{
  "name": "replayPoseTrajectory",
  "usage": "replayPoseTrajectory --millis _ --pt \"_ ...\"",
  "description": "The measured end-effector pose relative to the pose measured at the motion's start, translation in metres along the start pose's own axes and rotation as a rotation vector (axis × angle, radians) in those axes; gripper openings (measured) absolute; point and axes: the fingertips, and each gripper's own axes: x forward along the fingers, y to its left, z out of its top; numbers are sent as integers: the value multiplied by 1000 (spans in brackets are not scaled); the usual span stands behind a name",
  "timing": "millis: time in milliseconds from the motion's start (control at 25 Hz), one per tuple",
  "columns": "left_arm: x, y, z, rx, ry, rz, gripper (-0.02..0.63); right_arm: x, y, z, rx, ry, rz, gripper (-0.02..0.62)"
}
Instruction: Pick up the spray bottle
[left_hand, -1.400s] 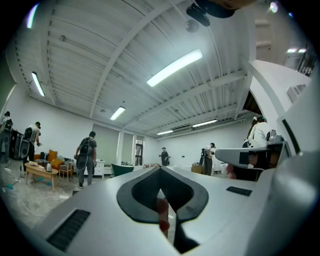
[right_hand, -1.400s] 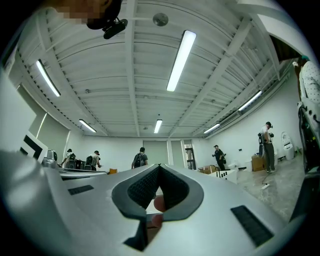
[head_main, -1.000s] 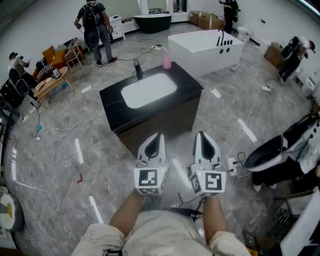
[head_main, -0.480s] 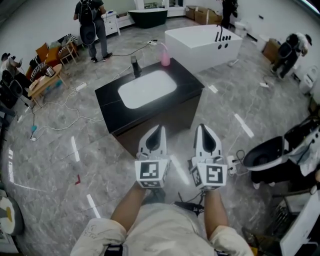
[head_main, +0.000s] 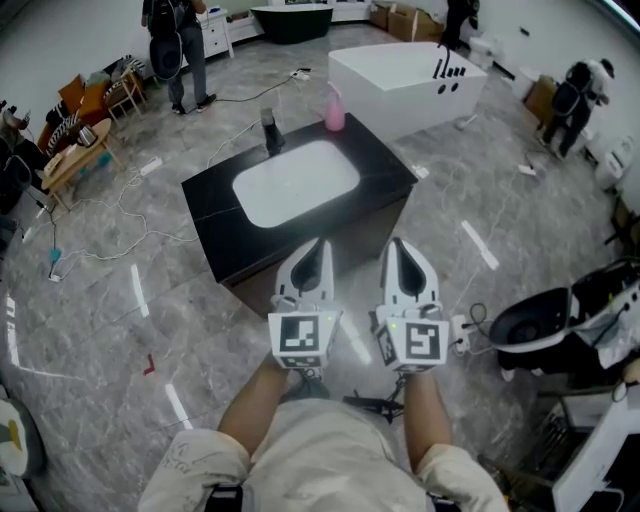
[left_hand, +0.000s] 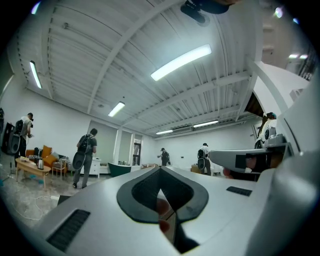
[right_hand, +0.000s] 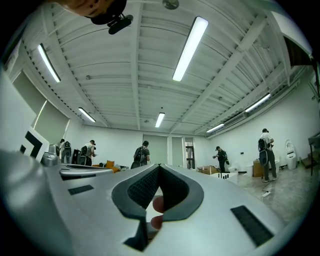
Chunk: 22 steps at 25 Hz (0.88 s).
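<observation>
The pink spray bottle stands upright at the far right corner of a black vanity counter with a white basin. A dark faucet rises behind the basin. In the head view both grippers are held side by side, short of the counter's near edge and well away from the bottle. The left gripper has its jaws together with nothing in them, and so does the right gripper. Both gripper views look level across the room past shut jaws; the bottle cannot be made out there.
A white bathtub stands beyond the vanity. A dark tub sits on the floor at the right. Cables trail across the grey floor at the left, near a low table. People stand at the far left and right.
Both grippers and the camera have come closer to the vanity; its near edge now lies just ahead of the jaw tips. The jaws stayed together.
</observation>
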Motion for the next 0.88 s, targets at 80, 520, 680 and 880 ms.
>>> replayPoseTrajectory --millis 80,520,680,880 --pt "10 10 2 -6 -8 -5 2 14 4 -2 -1 1 3 5" --pt "47 55 10 -1 -25 -39 2 71 19 -1 -20 -4 -17 3" --pt "62 65 8 -9 -26 -35 2 89 17 -6 -19 13 -24 5" --pt "88 65 -1 -27 -18 -30 2 109 5 -17 -17 -1 -2 4"
